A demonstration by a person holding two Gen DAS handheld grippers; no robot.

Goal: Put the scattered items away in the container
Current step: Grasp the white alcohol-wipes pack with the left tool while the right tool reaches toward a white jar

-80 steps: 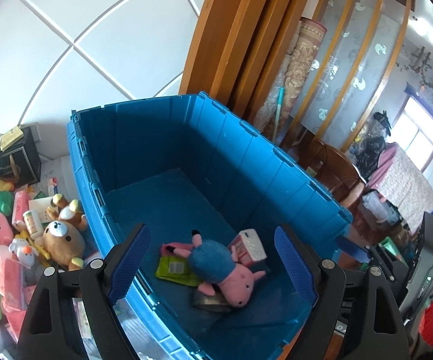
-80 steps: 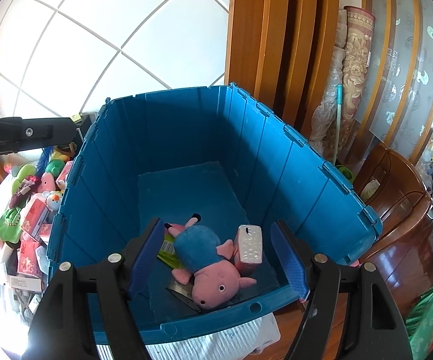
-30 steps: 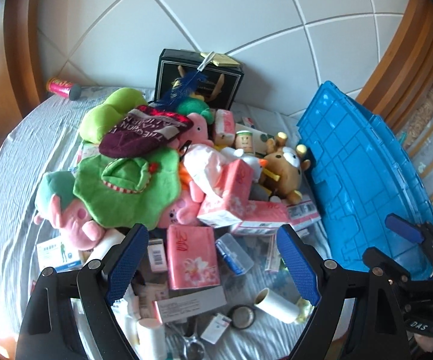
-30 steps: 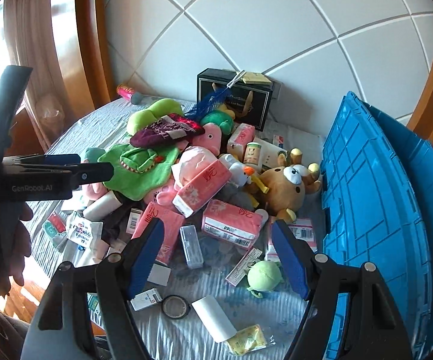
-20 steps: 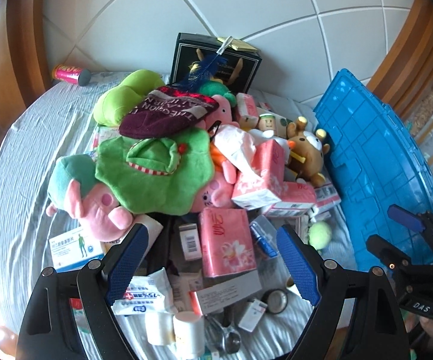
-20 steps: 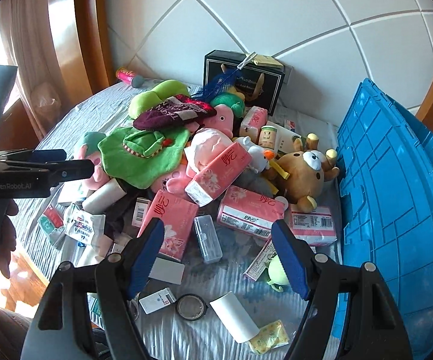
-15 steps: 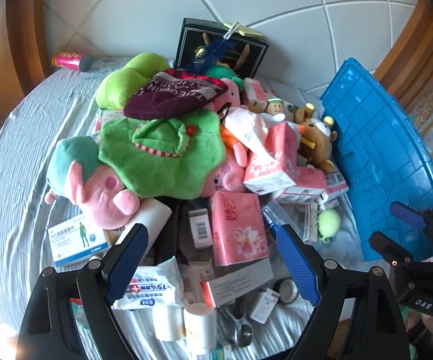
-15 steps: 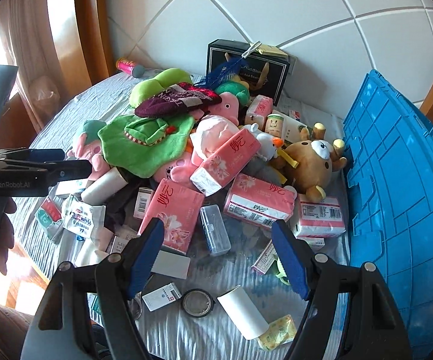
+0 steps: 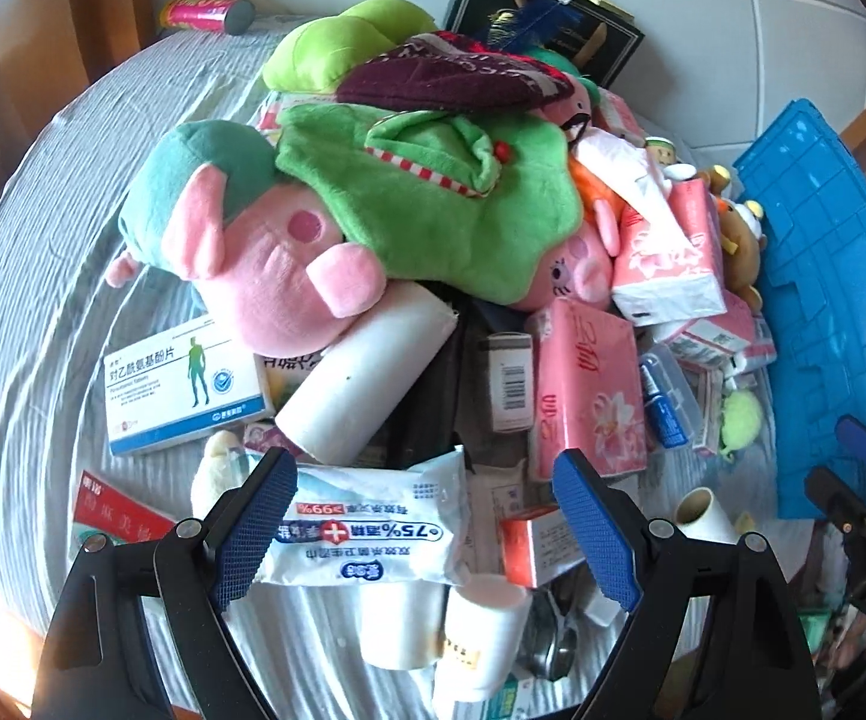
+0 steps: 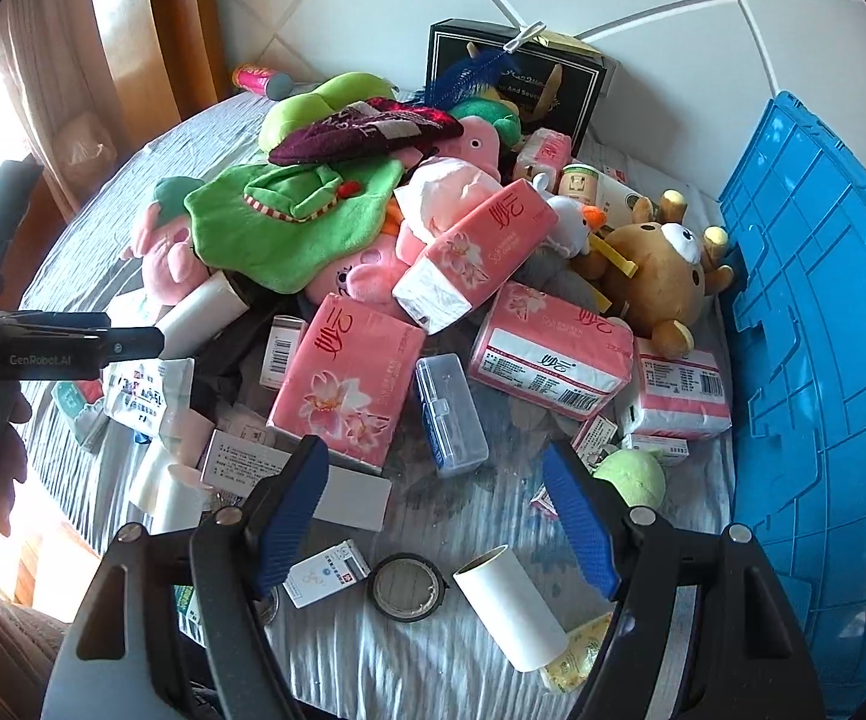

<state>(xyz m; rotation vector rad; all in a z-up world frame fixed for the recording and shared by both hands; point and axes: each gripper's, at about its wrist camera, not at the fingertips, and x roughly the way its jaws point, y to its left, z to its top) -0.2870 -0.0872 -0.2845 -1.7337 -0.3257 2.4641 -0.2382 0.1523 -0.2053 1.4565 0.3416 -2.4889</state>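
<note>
Bedcover (image 10: 433, 660): being crowded by toys, tissue packs and boxes.
Left gripper (image 9: 427, 525): being held released over a wipes pack (image 9: 367, 531).
Right gripper (image 10: 436, 516): being held released, empty, above a clear case (image 10: 451, 414).
Blue container (image 10: 823, 360): being kept beside the pile.

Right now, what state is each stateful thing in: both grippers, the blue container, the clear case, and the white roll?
Left gripper: open, empty, over the wipes pack.
Right gripper: open, empty, above the clear case.
Blue container: beside the pile, interior hidden.
Clear case: closed, lying flat.
White roll: on its side.
</note>
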